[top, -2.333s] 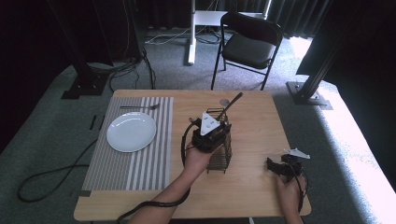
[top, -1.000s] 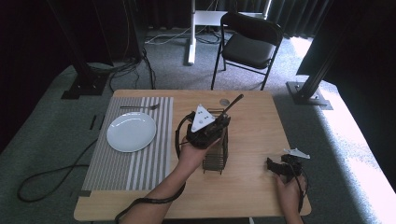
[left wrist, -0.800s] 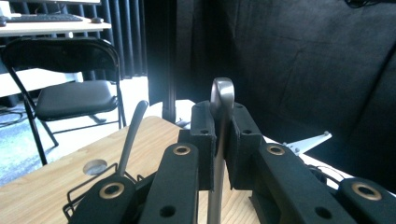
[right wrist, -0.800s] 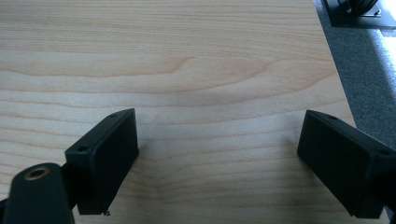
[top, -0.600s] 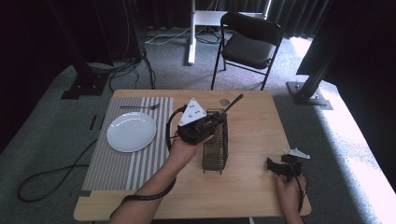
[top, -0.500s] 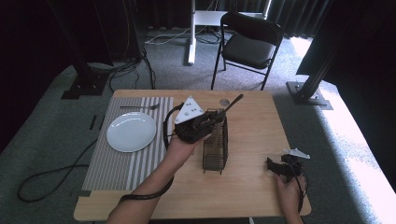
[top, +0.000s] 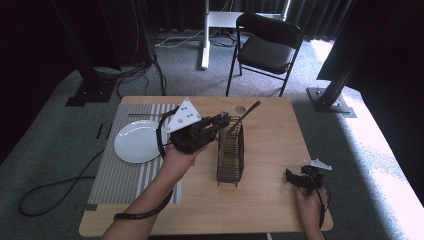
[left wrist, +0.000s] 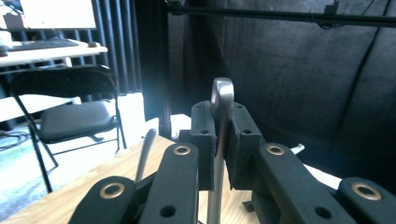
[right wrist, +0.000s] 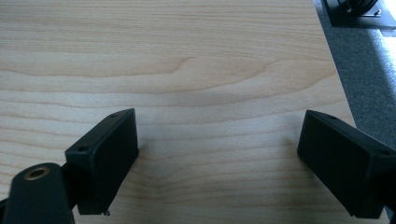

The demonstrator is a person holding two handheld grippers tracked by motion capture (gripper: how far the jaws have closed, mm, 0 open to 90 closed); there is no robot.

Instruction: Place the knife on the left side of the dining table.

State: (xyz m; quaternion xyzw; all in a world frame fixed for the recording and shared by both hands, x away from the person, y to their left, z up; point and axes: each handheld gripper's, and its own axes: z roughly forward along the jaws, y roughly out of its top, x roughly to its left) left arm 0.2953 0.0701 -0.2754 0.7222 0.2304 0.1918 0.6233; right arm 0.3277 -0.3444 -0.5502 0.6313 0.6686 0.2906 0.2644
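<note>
Metal, grey and smooth, the handle of a utensil stands upright between the fingers of the left gripper, which are pressed shut on its shaft; its rounded end rises just above the finger pads, and which kind of utensil it is cannot be told. In the high view the left gripper is held above the worktop, just left of a black wire caddy that stands upright near the middle of the pale wood. A dark-handled utensil leans out of the caddy's far end, toward the back edge. Left of the hand a white plate lies on a striped placemat, with a thin utensil beyond it. The right gripper rests low at the near right corner, well apart from the caddy; in the right gripper view its fingers are spread wide over bare wood, holding nothing, and the worktop's right edge runs close beside the outer finger. Open wood lies between caddy and right gripper. A folding chair stands on the floor beyond the far edge.
</note>
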